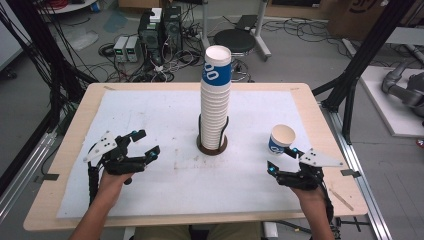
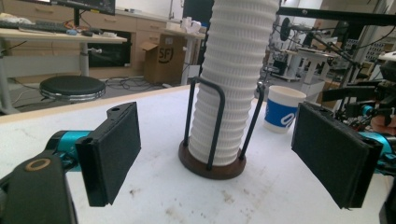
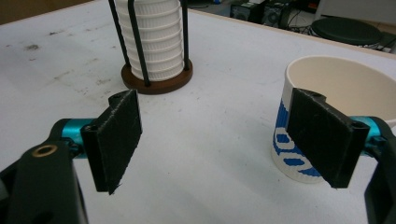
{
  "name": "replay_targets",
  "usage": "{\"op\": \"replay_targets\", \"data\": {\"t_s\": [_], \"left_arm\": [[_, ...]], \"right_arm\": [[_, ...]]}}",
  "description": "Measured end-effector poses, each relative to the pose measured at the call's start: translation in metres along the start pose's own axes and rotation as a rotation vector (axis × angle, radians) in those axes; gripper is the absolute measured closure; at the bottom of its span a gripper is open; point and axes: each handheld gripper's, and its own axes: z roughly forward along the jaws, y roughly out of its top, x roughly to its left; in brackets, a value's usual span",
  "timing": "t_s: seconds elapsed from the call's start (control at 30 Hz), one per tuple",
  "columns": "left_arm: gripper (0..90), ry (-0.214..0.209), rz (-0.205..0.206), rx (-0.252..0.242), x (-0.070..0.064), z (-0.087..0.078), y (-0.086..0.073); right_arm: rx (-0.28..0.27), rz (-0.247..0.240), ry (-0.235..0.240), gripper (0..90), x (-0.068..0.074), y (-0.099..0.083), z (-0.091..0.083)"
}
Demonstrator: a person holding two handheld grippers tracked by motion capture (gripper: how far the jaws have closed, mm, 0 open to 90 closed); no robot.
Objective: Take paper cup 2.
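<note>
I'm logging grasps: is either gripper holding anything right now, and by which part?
Nothing is held. The left gripper and right gripper are both open; the loose cup stands on the table beside the right one.

- A table (image 1: pixel 65 150) is seen in the middle of the room, and a sheet (image 1: pixel 150 110) is laid on top of it.
- A round stand (image 1: pixel 212 146) is placed at the middle of the sheet, and a tall stack of cups (image 1: pixel 215 95) is held in it.
- A single cup (image 1: pixel 280 139) is stood upright on the sheet, to the right of the stand and a little nearer.
- The left gripper (image 1: pixel 141 144) is held over the near left part of the sheet, well apart from the stand.
- The right gripper (image 1: pixel 283 161) is held at the near right, just in front of the single cup.
- A stool (image 1: pixel 235 41) is found on the floor behind the far edge of the table.
</note>
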Motion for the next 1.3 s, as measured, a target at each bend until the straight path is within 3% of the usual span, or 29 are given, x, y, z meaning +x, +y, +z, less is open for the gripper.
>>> {"op": "replay_targets", "data": {"t_s": [0.27,0.5,0.77,1.07,1.3], "left_arm": [[15.6,-0.029,0.041,-0.015,-0.003,0.017,0.041],[15.6,-0.099,0.059,-0.010,-0.010,0.041,0.085],[15.5,-0.180,0.058,0.014,-0.019,0.069,0.115],[15.5,-0.216,0.095,0.023,-0.030,0.094,0.151],[15.5,-0.216,0.116,0.032,-0.037,0.113,0.174]], "right_arm": [[-0.007,0.000,0.001,18.8,0.000,0.002,-0.001],[-0.018,-0.003,0.005,18.8,0.000,0.005,-0.001],[-0.009,0.003,0.008,18.9,0.000,0.004,-0.002],[-0.008,0.001,0.010,18.9,0.001,0.006,-0.002],[-0.009,0.002,0.018,18.9,0.001,0.006,-0.002]]}}
